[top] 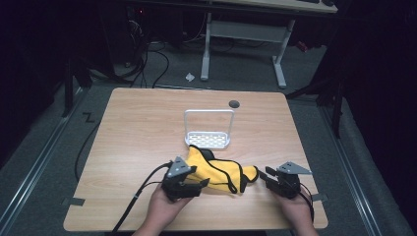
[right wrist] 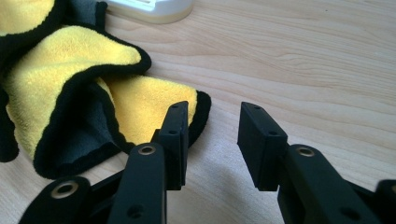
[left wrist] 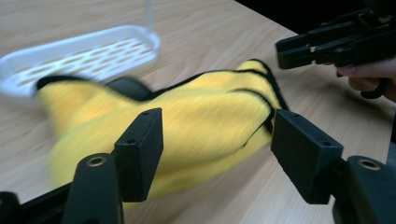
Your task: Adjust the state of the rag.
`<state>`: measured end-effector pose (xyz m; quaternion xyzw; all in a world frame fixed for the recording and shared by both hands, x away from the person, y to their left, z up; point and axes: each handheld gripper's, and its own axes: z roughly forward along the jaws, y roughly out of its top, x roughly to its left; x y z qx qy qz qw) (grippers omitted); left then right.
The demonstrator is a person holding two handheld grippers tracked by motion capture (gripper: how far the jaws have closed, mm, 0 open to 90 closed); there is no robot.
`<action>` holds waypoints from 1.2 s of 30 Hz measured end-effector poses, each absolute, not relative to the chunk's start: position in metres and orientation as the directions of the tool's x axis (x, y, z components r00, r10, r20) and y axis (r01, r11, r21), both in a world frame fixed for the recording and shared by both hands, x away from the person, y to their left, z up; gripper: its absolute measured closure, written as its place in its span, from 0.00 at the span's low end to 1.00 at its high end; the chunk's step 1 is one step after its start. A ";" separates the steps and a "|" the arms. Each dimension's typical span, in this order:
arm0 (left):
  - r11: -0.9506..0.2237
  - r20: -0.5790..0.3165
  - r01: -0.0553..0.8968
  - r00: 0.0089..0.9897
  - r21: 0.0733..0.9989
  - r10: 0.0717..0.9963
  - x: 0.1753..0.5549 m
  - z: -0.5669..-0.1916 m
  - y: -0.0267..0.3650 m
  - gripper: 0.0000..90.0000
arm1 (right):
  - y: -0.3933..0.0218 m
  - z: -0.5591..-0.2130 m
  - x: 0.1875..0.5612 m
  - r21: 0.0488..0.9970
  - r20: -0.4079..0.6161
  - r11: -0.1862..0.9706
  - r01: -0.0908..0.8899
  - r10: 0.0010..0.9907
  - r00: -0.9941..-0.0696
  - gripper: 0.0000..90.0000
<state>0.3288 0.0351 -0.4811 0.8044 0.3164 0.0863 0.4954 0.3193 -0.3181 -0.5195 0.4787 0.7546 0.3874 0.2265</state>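
A crumpled yellow cloth (top: 221,172) with black edging and a grey underside lies on the wooden table near the front. In the left gripper view the cloth (left wrist: 201,112) lies just past my left gripper (left wrist: 217,140), whose jaws stand wide apart and do not press it. In the high view the left gripper (top: 200,186) sits at the cloth's left end. My right gripper (top: 268,178) is at the cloth's right end. Its jaws (right wrist: 212,126) are open over bare wood, with the cloth's corner (right wrist: 154,102) just beside one jaw. The right gripper (left wrist: 336,42) shows beyond the cloth.
A white perforated rack (top: 209,139) with a tall wire handle stands just behind the cloth, mid-table. A small dark round cap (top: 234,103) sits further back. The table (top: 137,128) has bare wood left and right. A white desk frame (top: 280,64) stands on the floor beyond.
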 end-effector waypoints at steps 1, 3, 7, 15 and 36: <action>-0.324 -0.161 0.415 0.792 0.850 0.589 0.330 -0.481 0.025 0.37 | -0.318 -0.520 0.320 0.800 0.031 0.241 0.549 0.898 -0.439 0.70; -0.351 -0.151 0.411 0.802 0.841 0.578 0.334 -0.482 0.007 0.36 | -0.318 -0.520 0.320 0.802 0.029 0.244 0.546 0.896 -0.443 0.70; -0.455 -0.078 0.405 0.808 0.793 0.584 0.340 -0.495 -0.023 0.36 | -0.319 -0.520 0.321 0.803 0.032 0.242 0.544 0.895 -0.445 0.69; -0.571 0.074 0.358 0.799 0.739 0.597 0.333 -0.513 -0.031 0.82 | -0.317 -0.519 0.321 0.806 0.028 0.251 0.536 0.889 -0.457 0.69; -0.162 -0.150 0.447 0.584 0.880 0.798 0.333 -0.473 0.139 0.88 | -0.300 -0.518 0.317 0.803 -0.011 0.299 0.515 0.872 -0.490 0.68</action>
